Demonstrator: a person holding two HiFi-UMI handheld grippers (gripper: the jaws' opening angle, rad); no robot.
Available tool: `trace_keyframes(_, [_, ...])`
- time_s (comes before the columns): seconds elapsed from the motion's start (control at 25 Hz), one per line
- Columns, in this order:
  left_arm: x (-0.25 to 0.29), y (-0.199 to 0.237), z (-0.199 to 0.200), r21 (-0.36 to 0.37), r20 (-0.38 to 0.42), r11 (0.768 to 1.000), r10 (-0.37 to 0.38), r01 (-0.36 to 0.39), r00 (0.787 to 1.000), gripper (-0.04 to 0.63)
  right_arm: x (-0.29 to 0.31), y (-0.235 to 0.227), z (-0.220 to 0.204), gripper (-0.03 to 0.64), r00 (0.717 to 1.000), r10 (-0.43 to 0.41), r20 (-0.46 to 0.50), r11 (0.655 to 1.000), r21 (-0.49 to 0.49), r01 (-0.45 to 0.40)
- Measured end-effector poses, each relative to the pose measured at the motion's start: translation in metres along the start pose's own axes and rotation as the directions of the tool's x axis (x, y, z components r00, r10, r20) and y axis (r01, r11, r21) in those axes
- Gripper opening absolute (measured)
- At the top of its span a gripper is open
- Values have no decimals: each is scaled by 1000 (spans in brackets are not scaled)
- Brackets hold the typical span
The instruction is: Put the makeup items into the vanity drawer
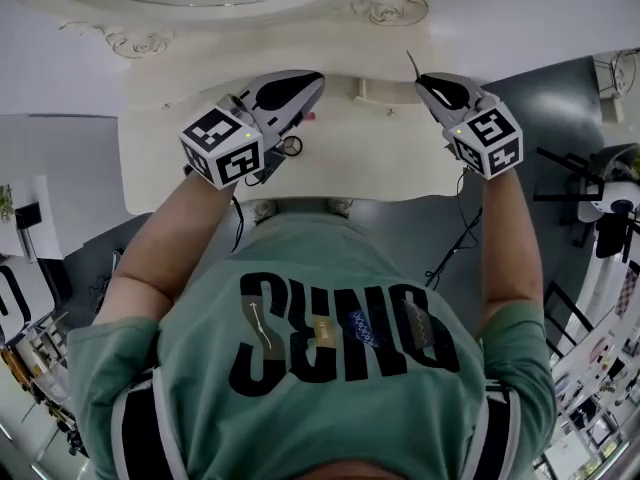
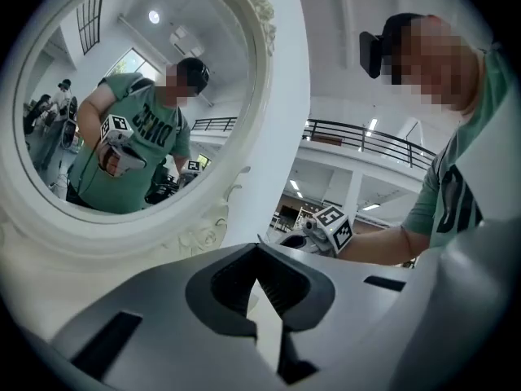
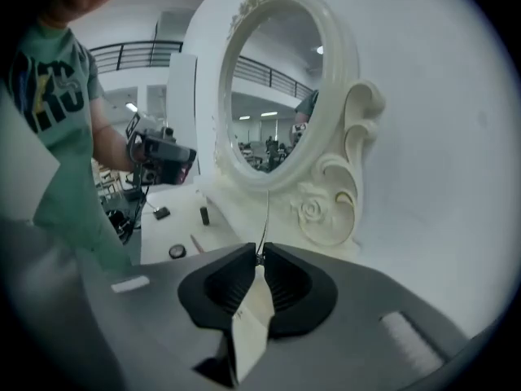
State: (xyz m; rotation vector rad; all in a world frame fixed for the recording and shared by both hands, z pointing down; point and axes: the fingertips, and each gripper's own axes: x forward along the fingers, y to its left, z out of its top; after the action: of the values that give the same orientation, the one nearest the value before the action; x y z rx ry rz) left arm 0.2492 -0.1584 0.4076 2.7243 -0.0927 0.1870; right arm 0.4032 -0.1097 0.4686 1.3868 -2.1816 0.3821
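Both grippers hover over the white vanity table [image 1: 380, 158]. My right gripper [image 1: 421, 81] [image 3: 260, 256] is shut on a thin dark stick [image 3: 265, 217], which pokes out past its tips [image 1: 411, 64] toward the mirror. My left gripper [image 1: 316, 78] [image 2: 259, 248] has its jaw tips together with nothing seen between them. On the tabletop lie a round black compact [image 3: 177, 252], a short black tube [image 3: 204, 215], a small black piece [image 3: 162, 213] and a slim pencil [image 3: 197, 243]. No drawer shows in any view.
An ornate white oval mirror [image 3: 277, 96] [image 2: 138, 104] stands at the back of the table against a white wall. A pink item [image 1: 308, 116] and a small ring [image 1: 291, 146] lie under the left gripper. Cables hang below the table's front edge.
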Motion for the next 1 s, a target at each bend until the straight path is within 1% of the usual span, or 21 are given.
trace_keyframes(0.12, [27,1,-26,-14,-44,1000,-13,13,999,3,20,-2,-52,44,988,32,-152,995,-93,-46])
trace_keyframes(0.2, [40,-1,-40,-22,-66,1000,-20,18,998,3,30,2,-83,44,968,60,-243,986,-136,-96])
trace_keyframes(0.32, [56,0,-54,-33,-83,999,-29,27,996,3,42,2,-113,46,939,78,-335,970,-192,-149])
trace_keyframes(0.4, [62,-1,-61,-34,-93,999,-36,33,995,3,50,1,-127,46,918,71,-391,950,-254,-181])
trace_keyframes(0.52, [65,-3,-69,-33,-105,999,-41,38,994,3,60,3,-143,49,877,64,-477,902,-348,-255])
trace_keyframes(0.6, [65,-3,-71,-39,-107,999,-41,37,993,3,64,4,-145,51,864,63,-499,880,-380,-284])
trace_keyframes(0.68, [65,-4,-72,-41,-107,998,-41,37,993,3,66,2,-143,54,862,59,-503,874,-391,-288])
trace_keyframes(0.8, [62,-5,-71,-37,-105,999,-40,36,994,3,69,2,-143,61,863,61,-502,875,-390,-288])
trace_keyframes(0.92, [57,-4,-69,-35,-100,999,-33,30,994,3,69,4,-140,94,865,58,-499,878,-386,-282])
trace_keyframes(1.0, [52,-2,-66,-35,-94,999,-27,24,995,3,67,7,-134,103,873,57,-484,883,-384,-270])
